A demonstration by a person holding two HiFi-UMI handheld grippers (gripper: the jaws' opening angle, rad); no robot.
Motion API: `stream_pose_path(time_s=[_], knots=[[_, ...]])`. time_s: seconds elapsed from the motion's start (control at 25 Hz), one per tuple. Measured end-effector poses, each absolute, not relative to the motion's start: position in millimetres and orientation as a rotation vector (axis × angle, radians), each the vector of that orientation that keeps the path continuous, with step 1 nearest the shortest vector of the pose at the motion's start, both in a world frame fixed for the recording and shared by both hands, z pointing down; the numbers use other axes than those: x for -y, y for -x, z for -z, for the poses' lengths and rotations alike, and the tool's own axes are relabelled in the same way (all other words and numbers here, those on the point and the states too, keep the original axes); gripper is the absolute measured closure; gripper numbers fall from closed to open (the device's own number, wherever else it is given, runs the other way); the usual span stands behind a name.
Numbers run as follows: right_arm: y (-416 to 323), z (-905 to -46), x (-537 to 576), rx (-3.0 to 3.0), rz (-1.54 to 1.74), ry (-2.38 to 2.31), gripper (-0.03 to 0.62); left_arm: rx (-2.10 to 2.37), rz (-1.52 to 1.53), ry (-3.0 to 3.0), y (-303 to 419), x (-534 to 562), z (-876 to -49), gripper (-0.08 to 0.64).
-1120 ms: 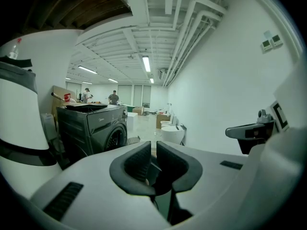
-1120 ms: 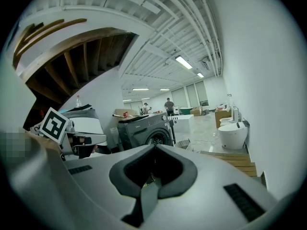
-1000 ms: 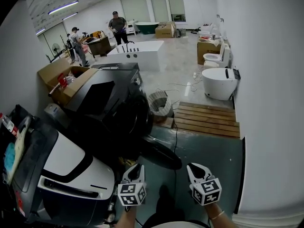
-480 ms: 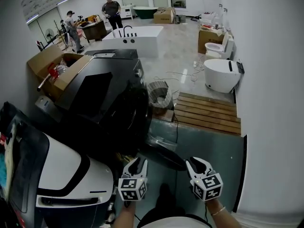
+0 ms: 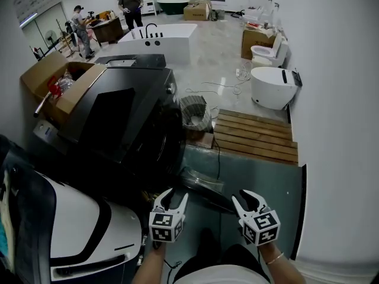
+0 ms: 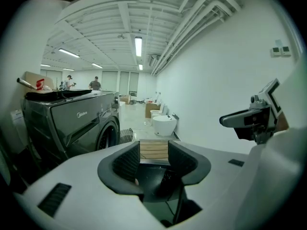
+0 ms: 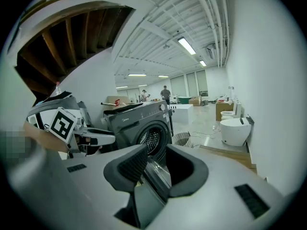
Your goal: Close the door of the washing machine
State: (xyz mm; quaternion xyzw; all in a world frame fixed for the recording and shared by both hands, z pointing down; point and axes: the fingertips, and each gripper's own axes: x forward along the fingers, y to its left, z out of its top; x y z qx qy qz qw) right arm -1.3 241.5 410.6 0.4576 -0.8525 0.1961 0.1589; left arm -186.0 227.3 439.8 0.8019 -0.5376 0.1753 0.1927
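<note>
The dark front-loading washing machine (image 5: 118,111) stands left of centre in the head view. Its round door (image 5: 204,188) hangs open, swung out toward me just beyond the grippers. My left gripper (image 5: 173,197) and right gripper (image 5: 246,199) are side by side short of the door, touching nothing. Both have just been opening their jaws, and nothing is held in either. The left gripper (image 6: 153,155) looks past the machine (image 6: 76,123) toward the floor. In the right gripper view the door (image 7: 158,171) shows beyond the gap of the right gripper (image 7: 156,164), below the drum opening (image 7: 151,140).
A white appliance (image 5: 77,229) is close at my lower left. A cardboard box (image 5: 53,81) sits behind the machine. A basket (image 5: 194,114), a wooden pallet (image 5: 254,138) and a white toilet (image 5: 272,87) lie beyond. A wall runs along the right. People (image 5: 129,2) stand far back.
Both grippers' jaws, shut a second ago, now stand spread. The view has moved forward, so the machine and its open door sit closer to the grippers.
</note>
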Motion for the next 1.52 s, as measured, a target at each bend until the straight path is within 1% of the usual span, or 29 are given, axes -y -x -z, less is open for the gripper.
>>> stream_pose_path(time_s=[0.24,0.48,0.8,1.08,1.4,1.52], knots=[[0.7,-428.3,-221.2,2.398,-0.583,-1.315,0.465,1.348,-0.710,-2.368,171.3,-198.6,-466.8,0.350],[-20.5,-442.3,-210.7,2.370,-0.619,-1.344,0.456,1.111,-0.991,-2.487,139.1,-188.2,-494.2,0.341],[-49.0,-459.3,-190.9,2.365,-0.668,-1.370,0.454,0.695,-1.463,-2.570,99.8,-189.7,-535.7,0.334],[-62.2,-470.6,-182.5,2.350,-0.694,-1.364,0.454,0.420,-1.831,-2.608,78.7,-195.0,-569.9,0.334],[-63.5,-478.2,-175.2,2.341,-0.718,-1.366,0.454,0.134,-2.055,-2.558,72.2,-195.0,-590.9,0.337],[-64.1,-481.7,-174.1,2.337,-0.727,-1.364,0.454,0.078,-2.134,-2.553,71.8,-192.1,-597.3,0.354]])
